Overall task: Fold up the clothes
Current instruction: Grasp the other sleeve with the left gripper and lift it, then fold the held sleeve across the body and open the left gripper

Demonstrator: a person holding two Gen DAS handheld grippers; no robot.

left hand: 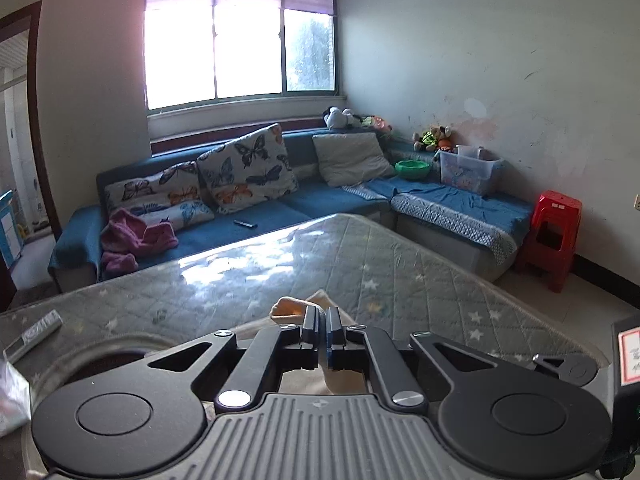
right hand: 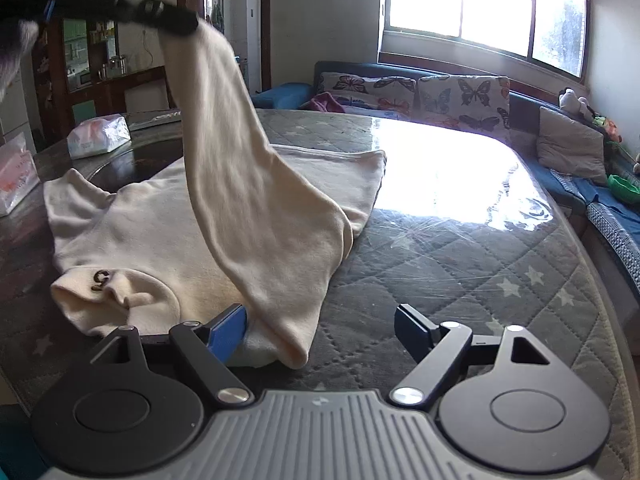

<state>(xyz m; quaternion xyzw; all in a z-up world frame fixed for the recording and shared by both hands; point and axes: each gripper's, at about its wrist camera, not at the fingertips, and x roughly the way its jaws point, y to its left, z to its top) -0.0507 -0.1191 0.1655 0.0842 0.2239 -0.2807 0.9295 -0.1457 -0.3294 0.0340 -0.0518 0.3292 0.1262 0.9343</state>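
On the quilted, plastic-covered bench (right hand: 460, 264) lies a soft, limp cream sweater (right hand: 132, 232), its sleeve (right hand: 240, 168) raised by the clamped left tongs (right hand: 176, 20); right tongs (right hand: 320, 330) gape at its near shoulder.

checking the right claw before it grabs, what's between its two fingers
In the right wrist view, the right claw stands open; between its fingers lies the bottom of the lifted cream sleeve by the left finger, then bare quilted mattress.

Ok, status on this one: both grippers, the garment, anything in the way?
Left gripper shut on cream sweater sleeve, lifted. Right gripper open, low at cream knit sweater shoulder edge, holding nothing. Quilted grey tabletop beside garment unobstructed.
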